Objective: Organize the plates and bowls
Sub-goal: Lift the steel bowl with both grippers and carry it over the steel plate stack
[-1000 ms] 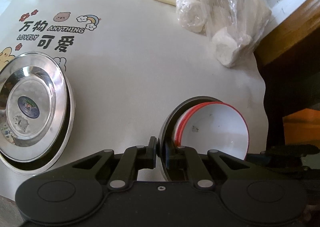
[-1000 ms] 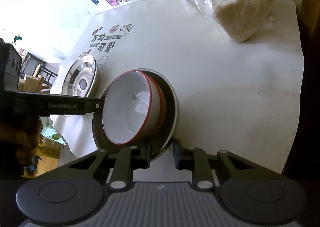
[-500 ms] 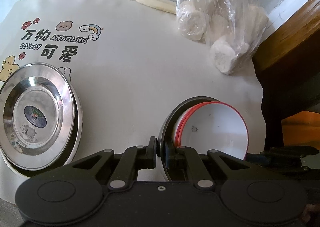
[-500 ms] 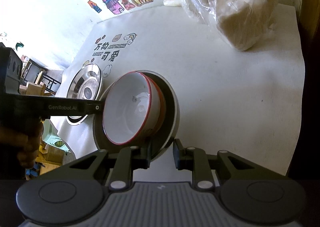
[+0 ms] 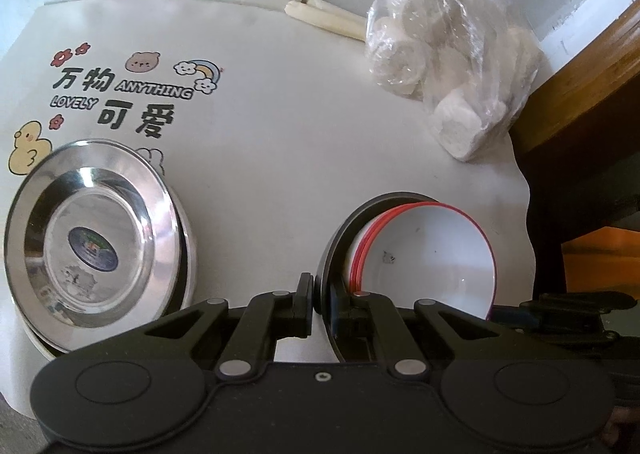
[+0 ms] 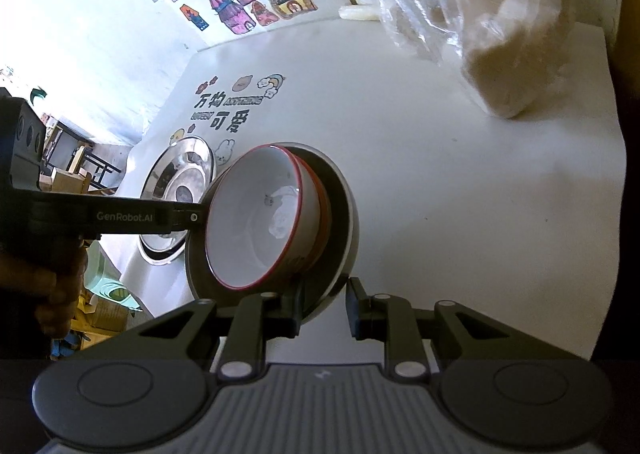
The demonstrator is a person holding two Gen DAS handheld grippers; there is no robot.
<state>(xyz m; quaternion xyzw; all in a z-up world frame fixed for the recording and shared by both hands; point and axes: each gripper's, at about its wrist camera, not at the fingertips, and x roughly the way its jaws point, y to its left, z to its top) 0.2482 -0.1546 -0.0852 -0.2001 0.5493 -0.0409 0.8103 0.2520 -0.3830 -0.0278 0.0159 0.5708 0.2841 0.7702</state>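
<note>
A dark grey bowl (image 5: pixel 340 238) carries nested white bowls with red rims (image 5: pixel 432 250) and hangs tilted above the white table. My left gripper (image 5: pixel 320 294) is shut on the near-left rim of the grey bowl. From the right, my right gripper (image 5: pixel 504 314) reaches that bowl's other side. In the right wrist view the grey bowl (image 6: pixel 340 205) has its rim between the fingers of my right gripper (image 6: pixel 324 306), which is shut on it. The white bowls (image 6: pixel 256 221) face the camera, and the left gripper (image 6: pixel 196 217) grips the far rim. Stacked steel plates (image 5: pixel 92 238) (image 6: pixel 180 173) lie to the left.
A clear plastic bag of white rolls (image 5: pixel 440 81) (image 6: pixel 500 33) sits at the back right beside two pale sticks (image 5: pixel 324 15). Dark wooden furniture (image 5: pixel 580 93) borders the table's right edge. A person's hand (image 6: pixel 40 286) holds the left gripper.
Both grippers have carried the bowl stack a little toward the steel plates, which now sit nearer to it in both views. Neither grip has changed.
</note>
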